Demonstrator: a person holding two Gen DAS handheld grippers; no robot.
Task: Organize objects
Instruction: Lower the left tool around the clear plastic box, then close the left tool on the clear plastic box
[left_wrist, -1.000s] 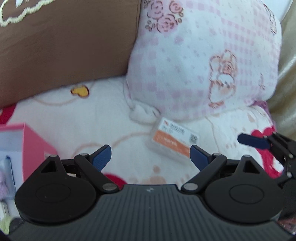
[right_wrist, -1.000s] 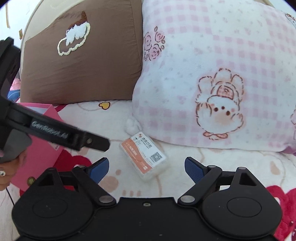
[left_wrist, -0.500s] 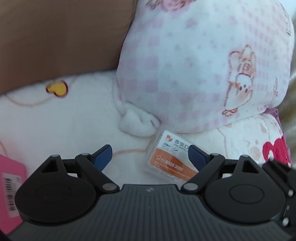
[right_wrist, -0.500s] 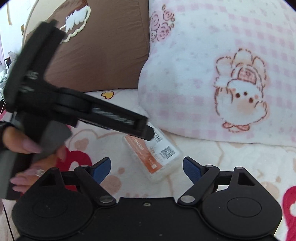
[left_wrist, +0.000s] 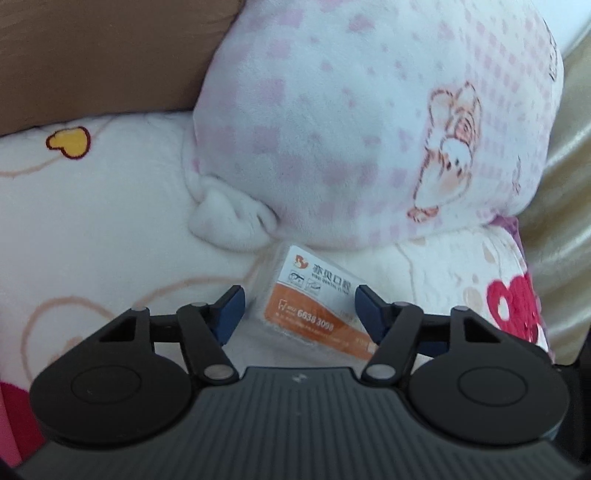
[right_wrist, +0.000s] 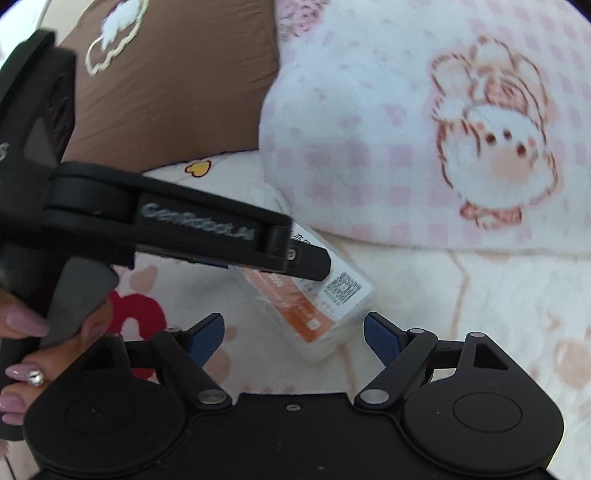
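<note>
A small clear packet with a white and orange label (left_wrist: 314, 306) lies on the cream blanket at the foot of the pink checked pillow (left_wrist: 351, 122). My left gripper (left_wrist: 299, 308) is open, its blue pads on either side of the packet's near end. In the right wrist view the left gripper reaches in from the left over the packet (right_wrist: 328, 306). My right gripper (right_wrist: 293, 334) is open and empty, just in front of the packet.
A brown pillow (right_wrist: 177, 81) leans behind on the left, next to the pink checked pillow (right_wrist: 443, 129). The cream blanket (left_wrist: 92, 229) has red hearts and bear prints. A beige headboard (left_wrist: 565, 184) stands at the right.
My left gripper has moved forward and right, so the packet now sits between its open fingers. My right gripper has moved a little closer to the packet. The pink box has left the left view.
</note>
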